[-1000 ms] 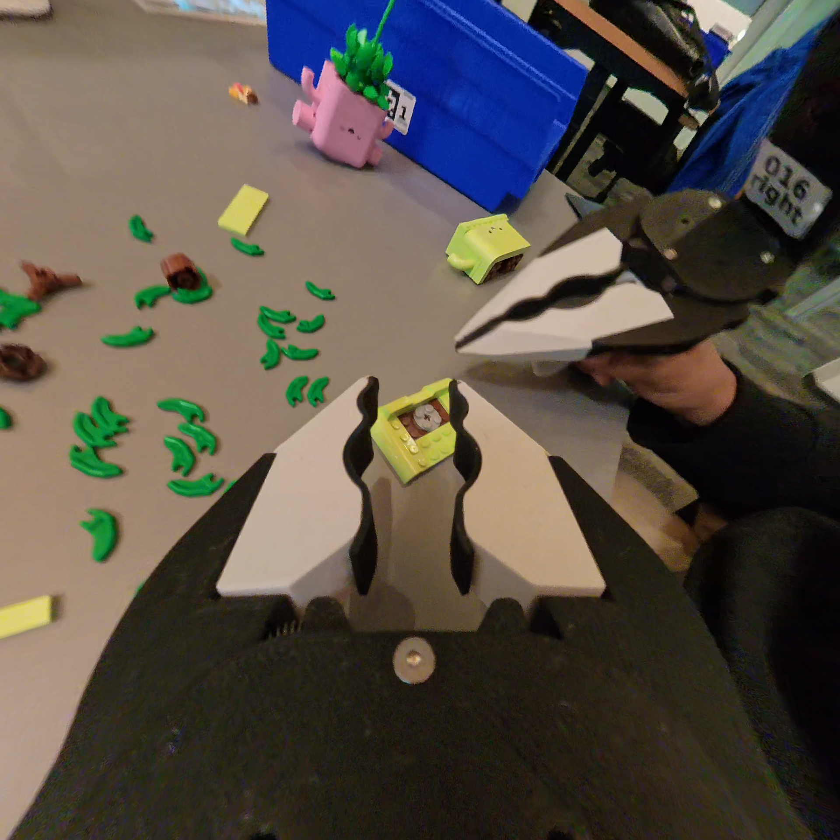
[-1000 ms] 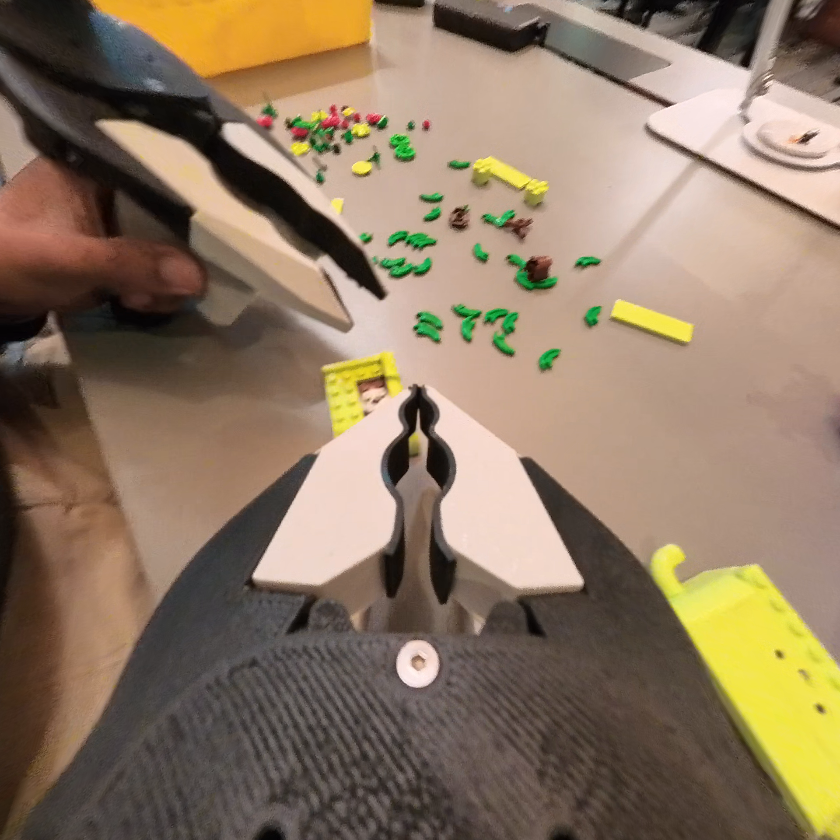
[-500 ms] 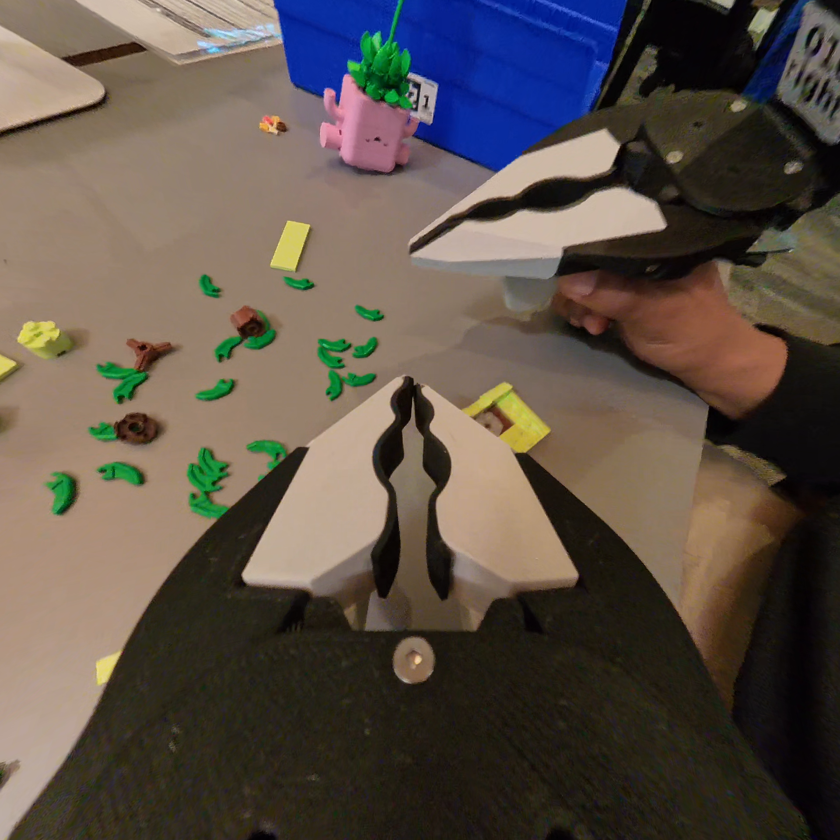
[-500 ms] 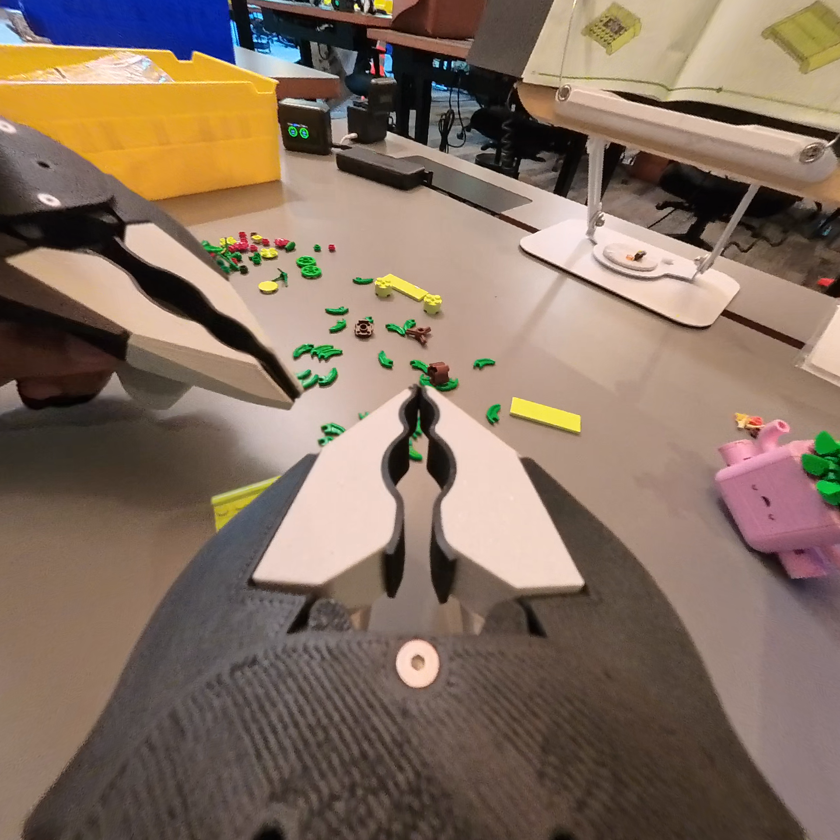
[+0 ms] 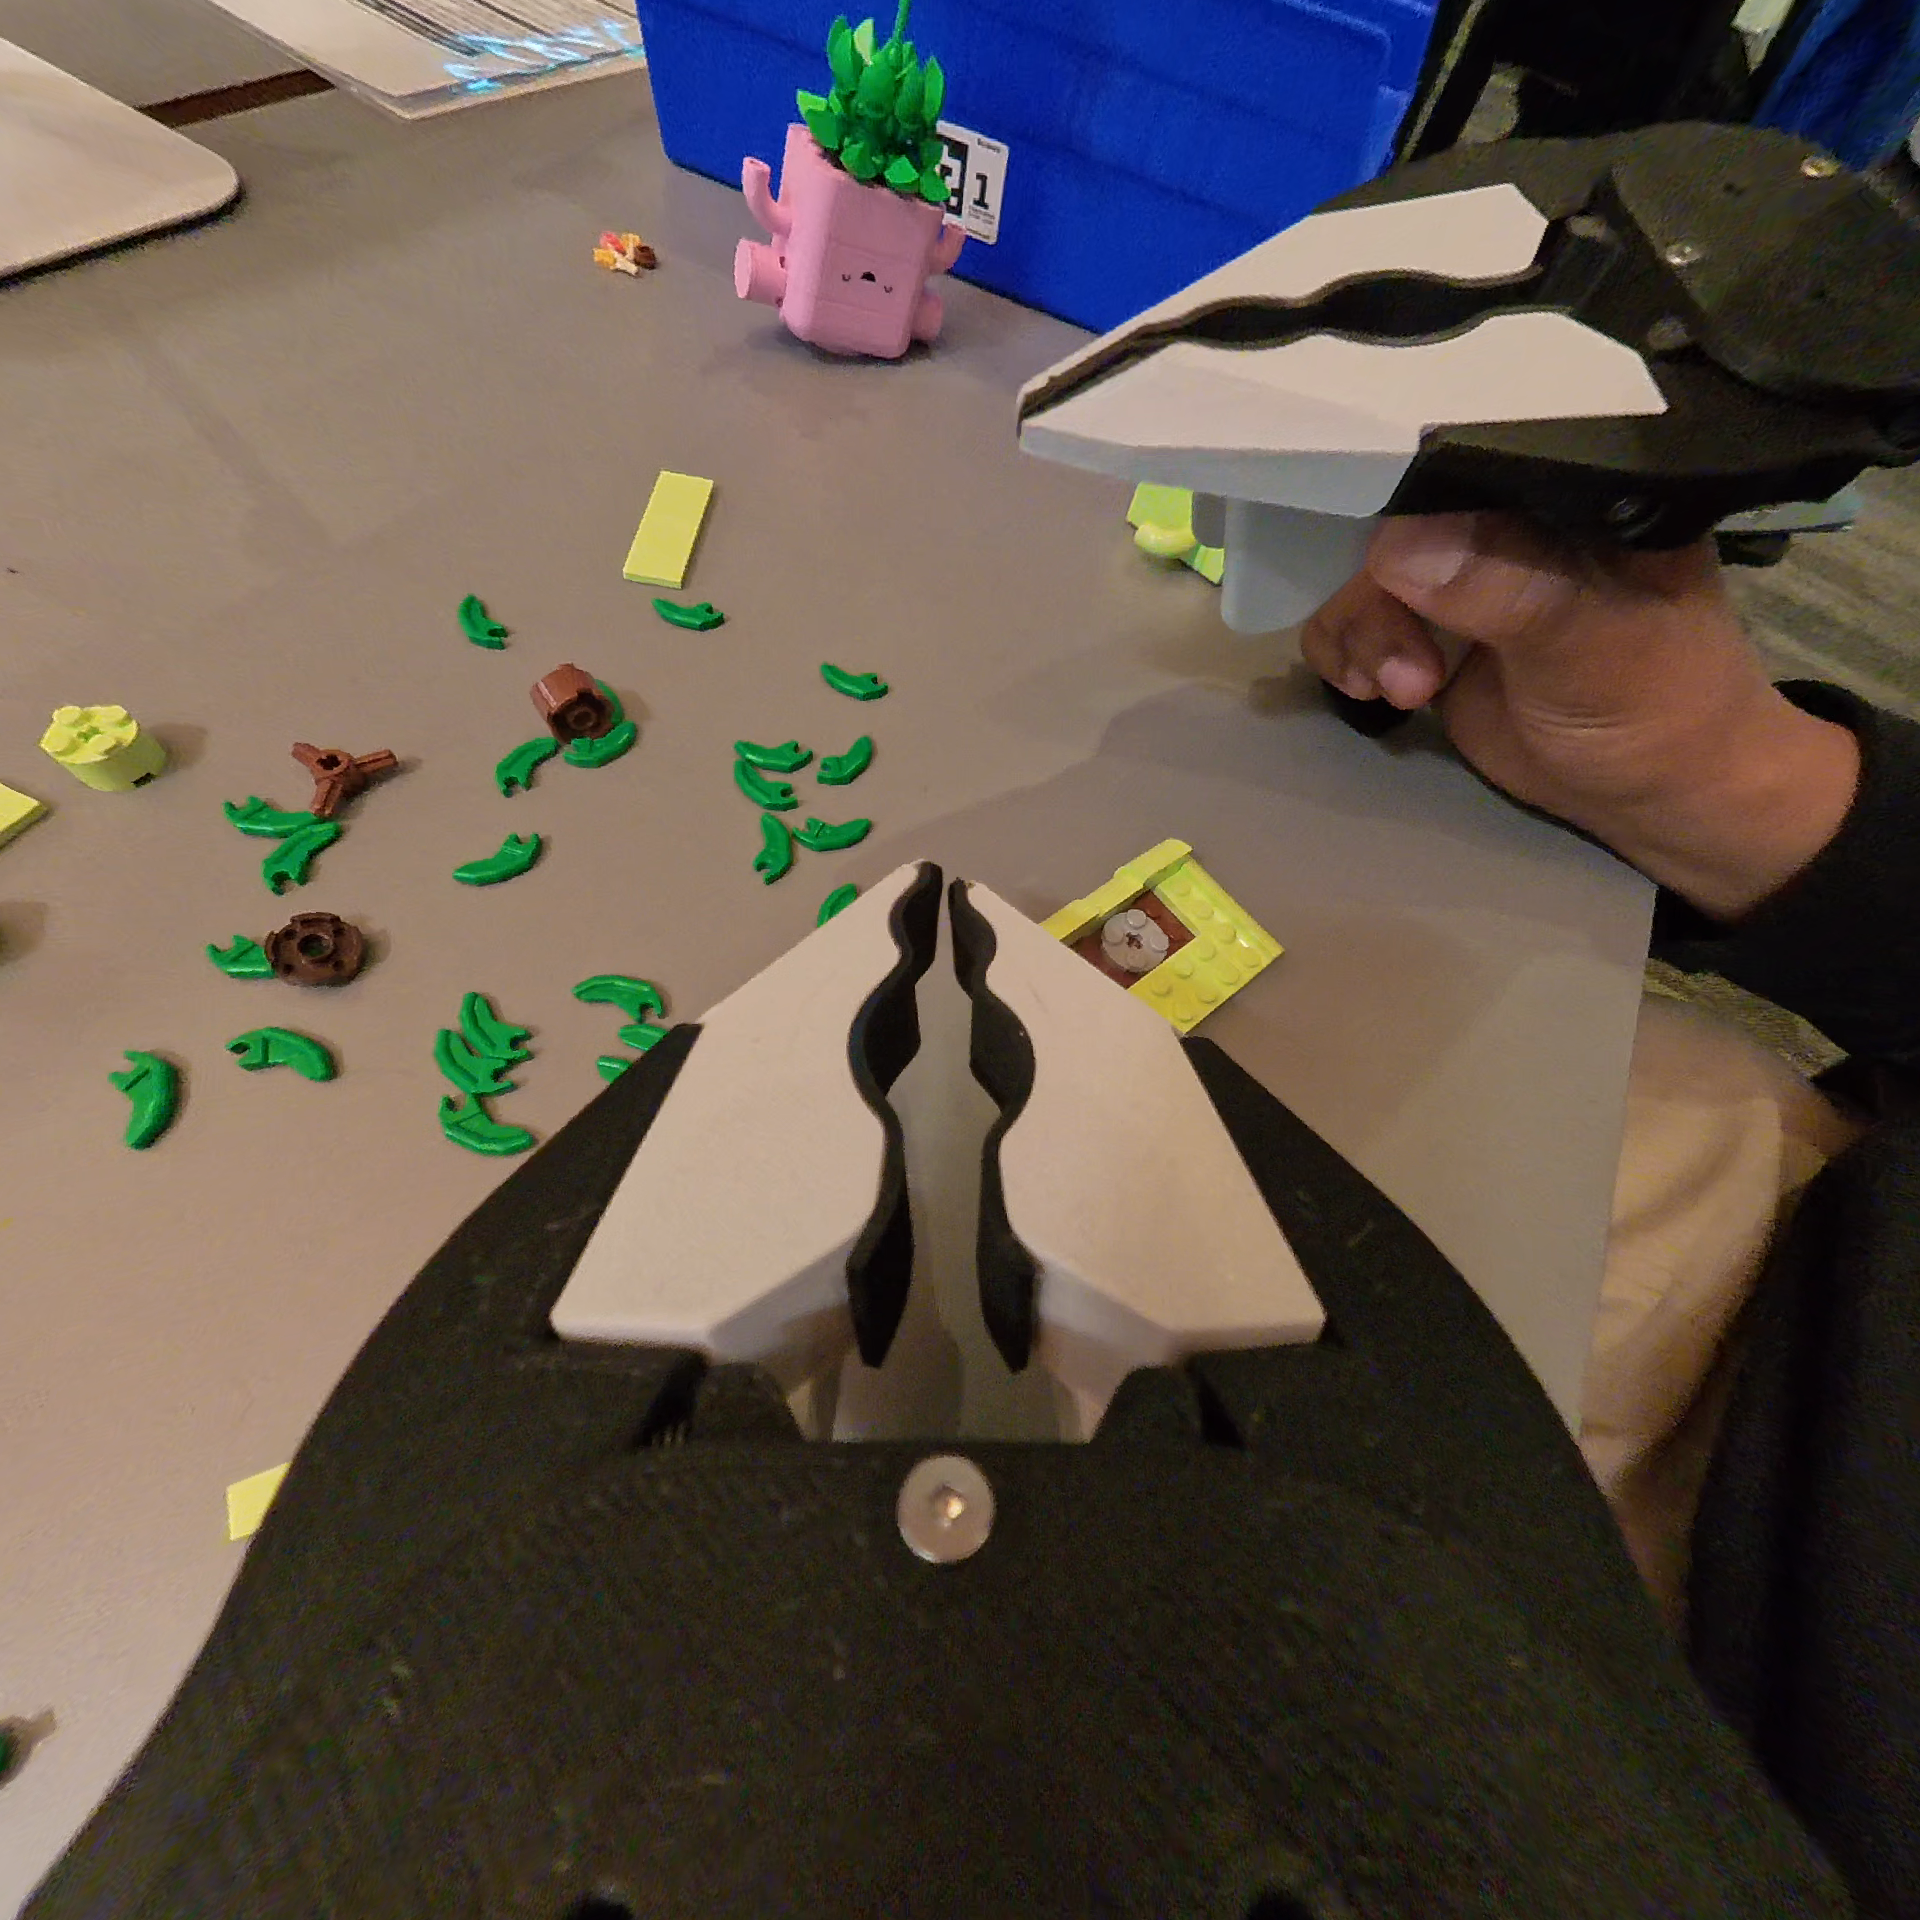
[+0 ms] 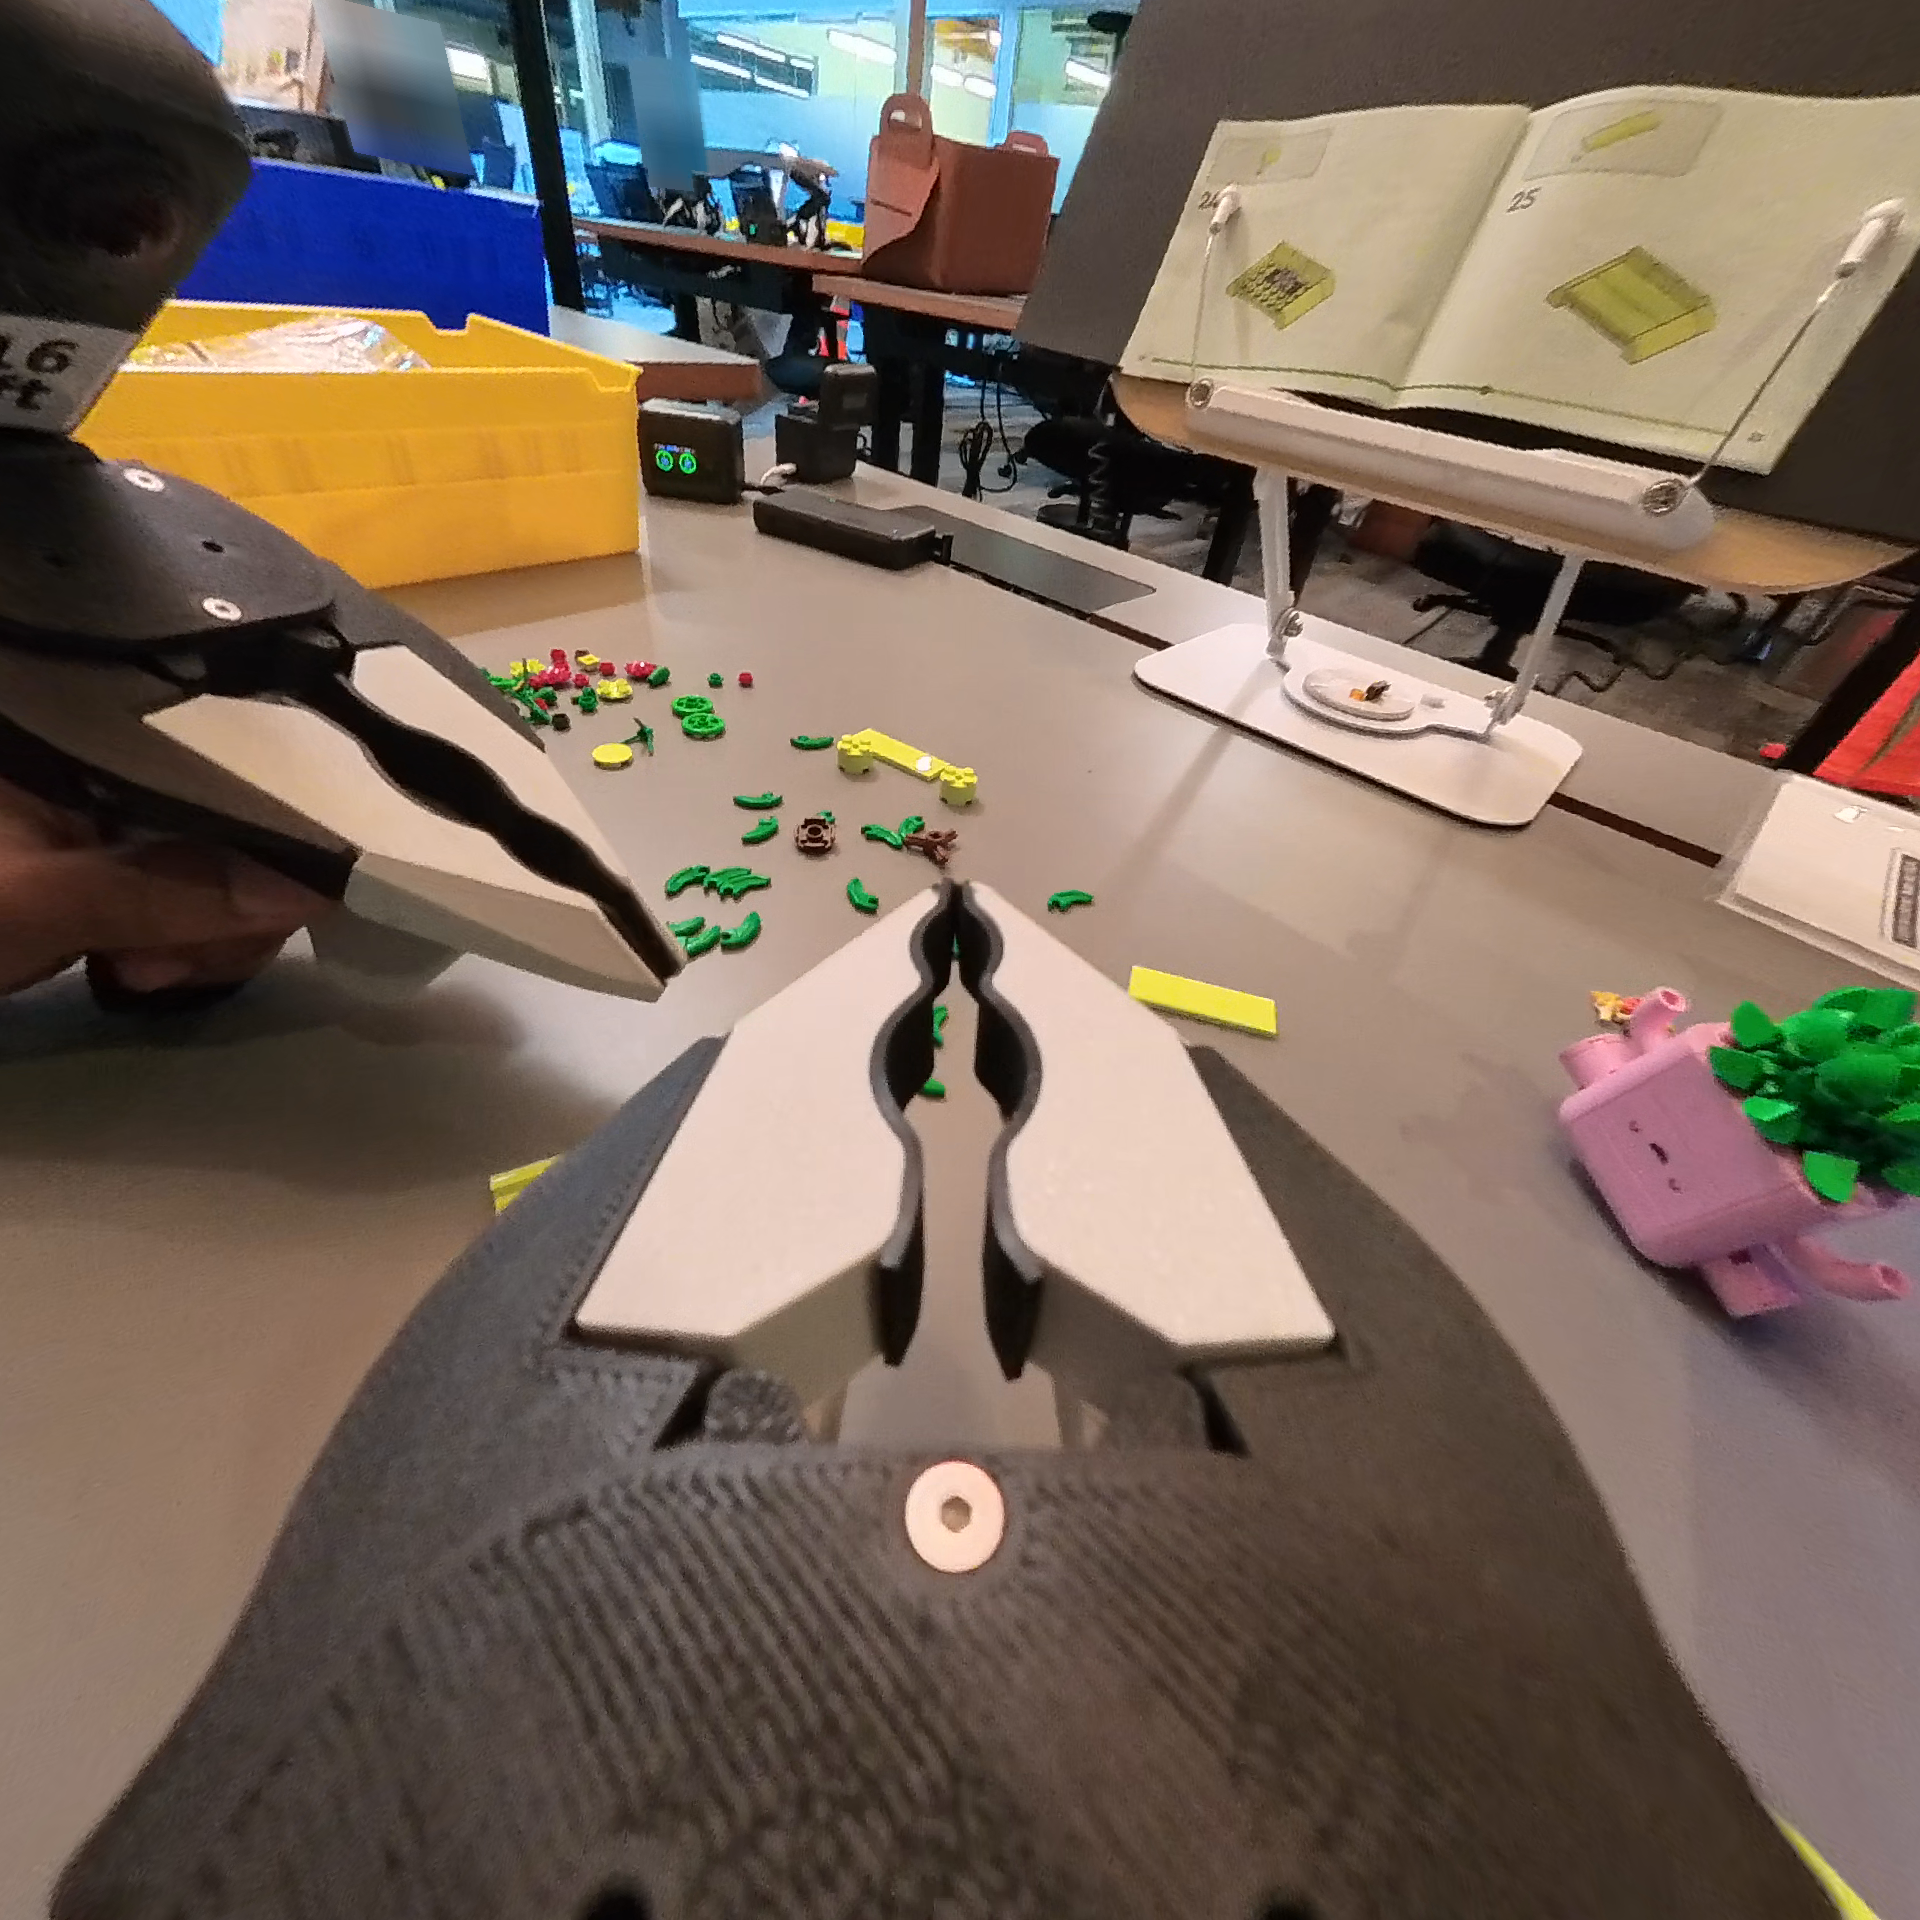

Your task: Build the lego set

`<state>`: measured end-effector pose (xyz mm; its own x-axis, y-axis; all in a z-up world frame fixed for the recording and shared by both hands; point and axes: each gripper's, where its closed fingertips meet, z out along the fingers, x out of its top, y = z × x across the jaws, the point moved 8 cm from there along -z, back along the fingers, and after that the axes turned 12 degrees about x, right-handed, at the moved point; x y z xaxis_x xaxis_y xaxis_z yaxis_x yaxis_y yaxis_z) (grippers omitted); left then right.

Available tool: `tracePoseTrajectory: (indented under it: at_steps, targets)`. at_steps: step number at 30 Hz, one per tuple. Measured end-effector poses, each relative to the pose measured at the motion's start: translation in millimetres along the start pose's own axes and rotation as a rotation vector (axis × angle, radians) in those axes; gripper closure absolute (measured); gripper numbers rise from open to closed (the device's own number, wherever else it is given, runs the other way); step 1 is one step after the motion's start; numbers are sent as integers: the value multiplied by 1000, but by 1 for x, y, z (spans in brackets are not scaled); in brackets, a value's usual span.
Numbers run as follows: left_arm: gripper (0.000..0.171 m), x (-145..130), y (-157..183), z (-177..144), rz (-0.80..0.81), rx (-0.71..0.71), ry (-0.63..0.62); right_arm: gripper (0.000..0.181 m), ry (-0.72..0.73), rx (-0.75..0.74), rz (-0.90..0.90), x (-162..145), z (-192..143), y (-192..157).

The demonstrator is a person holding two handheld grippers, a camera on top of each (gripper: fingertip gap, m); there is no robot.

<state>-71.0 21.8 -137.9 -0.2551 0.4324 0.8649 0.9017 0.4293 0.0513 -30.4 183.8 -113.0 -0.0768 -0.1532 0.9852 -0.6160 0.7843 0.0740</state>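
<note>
Since a second ago the left gripper (image 5: 943,896) has let go of the lime plate (image 5: 1174,940): its jaws were apart around the piece, and now they are together and empty, raised above the worktop (image 5: 312,416). The plate lies flat just right of the jaw tips, a brown inset with a grey stud on it. Green leaves (image 5: 488,1081) lie scattered left of the jaws, a brown ring (image 5: 315,948) among them.

The right gripper (image 6: 954,891) has tilted up from the worktop towards a booklet (image 6: 1475,270) on a stand; its jaws stay together, holding nothing. A pink pot (image 6: 1704,1153) now shows to their right.

In the right wrist view the plate is almost wholly hidden under the gripper body; only a lime sliver (image 6: 520,1179) peeks out at its left. The right gripper covers most of a lime block (image 5: 1169,530) in the left wrist view. The right wrist view is slightly blurred.
</note>
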Motion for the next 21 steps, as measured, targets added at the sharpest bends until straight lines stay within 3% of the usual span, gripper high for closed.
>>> tracePoseTrajectory:
  at_steps: [12,18,21]
  targets:
    - [164,0,-2,-1,-28,-30,9,181,44,-7,3,2,-5,1]
    - [169,9,12,-14,-7,-171,183,181,15,-30,26,0,-1,4]
    - [169,9,19,-16,43,-224,203,181,7,-39,34,0,-1,5]
